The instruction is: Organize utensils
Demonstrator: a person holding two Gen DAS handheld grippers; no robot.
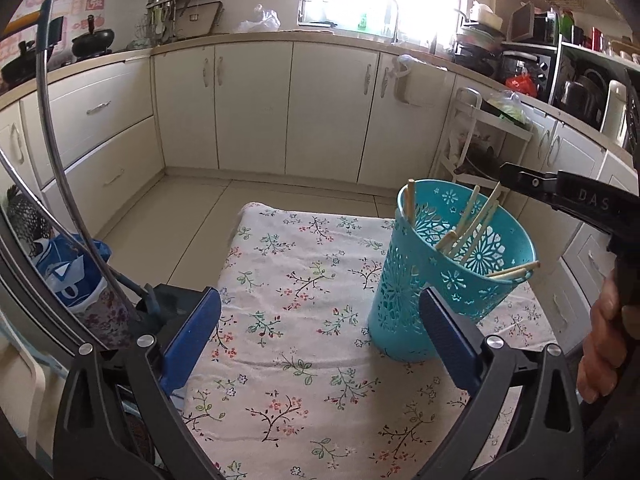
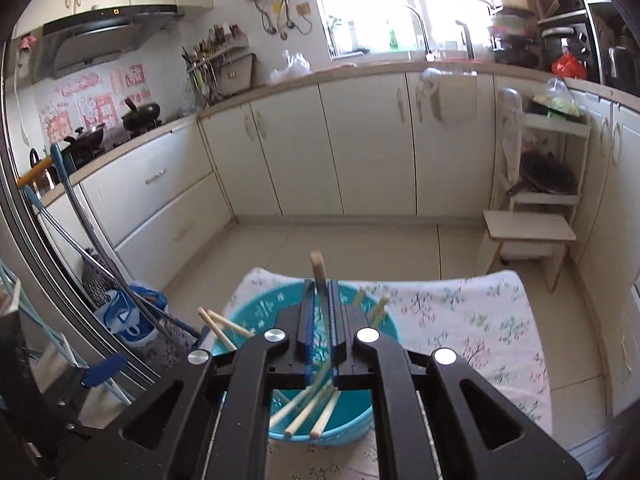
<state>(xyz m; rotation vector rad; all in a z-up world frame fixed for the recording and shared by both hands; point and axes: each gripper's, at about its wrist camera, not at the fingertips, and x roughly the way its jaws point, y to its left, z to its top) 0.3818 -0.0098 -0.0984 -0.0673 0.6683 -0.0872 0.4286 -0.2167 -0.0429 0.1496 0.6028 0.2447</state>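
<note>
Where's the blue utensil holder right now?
In the left wrist view, the blue utensil holder stands on the floral tablecloth, right of centre, beside the open left tool's right finger. The right tool hovers over it, gripping a chopstick.

Home kitchen: cream cabinets (image 1: 256, 108) under a counter (image 2: 360, 70), range hood (image 2: 108, 24), woks on the stove (image 2: 140, 114), sink tap (image 2: 420, 28) by the window.

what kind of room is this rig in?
A home kitchen, almost certainly: cream base cabinets run under a long countertop, black woks sit beneath a range hood, and a sink faucet stands by the bright window.
</note>
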